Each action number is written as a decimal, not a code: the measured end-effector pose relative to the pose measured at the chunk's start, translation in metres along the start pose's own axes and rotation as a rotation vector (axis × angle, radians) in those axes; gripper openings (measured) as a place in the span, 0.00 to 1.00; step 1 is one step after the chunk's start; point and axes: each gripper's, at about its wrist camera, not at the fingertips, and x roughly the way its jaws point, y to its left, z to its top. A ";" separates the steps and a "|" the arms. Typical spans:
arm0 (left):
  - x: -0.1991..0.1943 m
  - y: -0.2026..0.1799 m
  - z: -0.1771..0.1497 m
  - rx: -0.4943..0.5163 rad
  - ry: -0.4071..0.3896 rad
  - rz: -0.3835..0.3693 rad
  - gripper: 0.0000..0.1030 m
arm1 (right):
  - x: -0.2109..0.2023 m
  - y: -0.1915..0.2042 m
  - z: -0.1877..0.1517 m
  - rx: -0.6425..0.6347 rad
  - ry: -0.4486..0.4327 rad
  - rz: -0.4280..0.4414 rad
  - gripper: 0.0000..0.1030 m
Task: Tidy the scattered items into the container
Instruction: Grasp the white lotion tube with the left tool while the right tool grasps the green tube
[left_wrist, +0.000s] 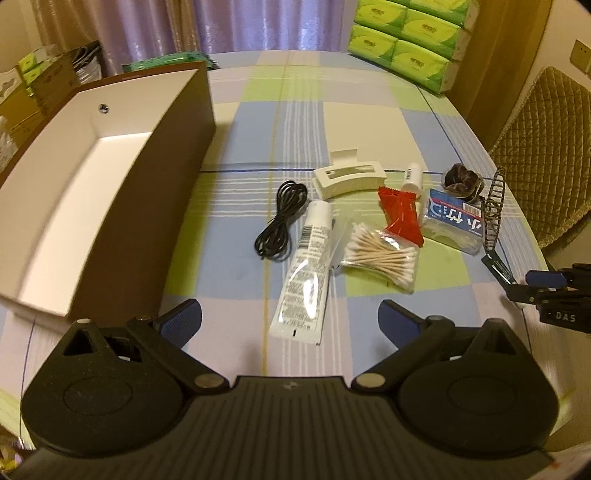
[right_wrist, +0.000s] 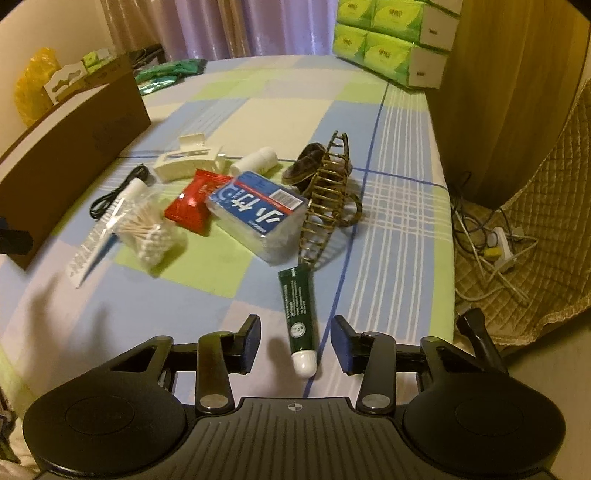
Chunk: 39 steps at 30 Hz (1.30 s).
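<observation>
Right wrist view puts your right gripper low over the checked surface, its fingers spread wide and empty, with the green tube lying between them. The tube's white cap points back toward you and its long axis runs almost straight ahead along the fingers, so closing them would likely pinch it across its narrow width. Your left gripper is also released and holds nothing; the white tube lies just ahead of it, leaning slightly right, cap far from you. The container sits open and looks empty at the left, much nearer your left hand, so the green tube faces the longer carry across the pile of cotton swabs.
</observation>
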 end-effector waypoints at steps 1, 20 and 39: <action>0.003 -0.001 0.001 0.004 0.001 -0.005 0.97 | 0.003 0.000 0.001 -0.001 0.002 0.000 0.36; 0.080 -0.007 0.013 0.125 0.091 -0.026 0.64 | 0.019 -0.003 0.010 0.002 0.012 -0.023 0.32; 0.071 -0.003 -0.012 0.033 0.133 -0.058 0.32 | 0.018 -0.002 0.007 -0.018 0.010 -0.018 0.32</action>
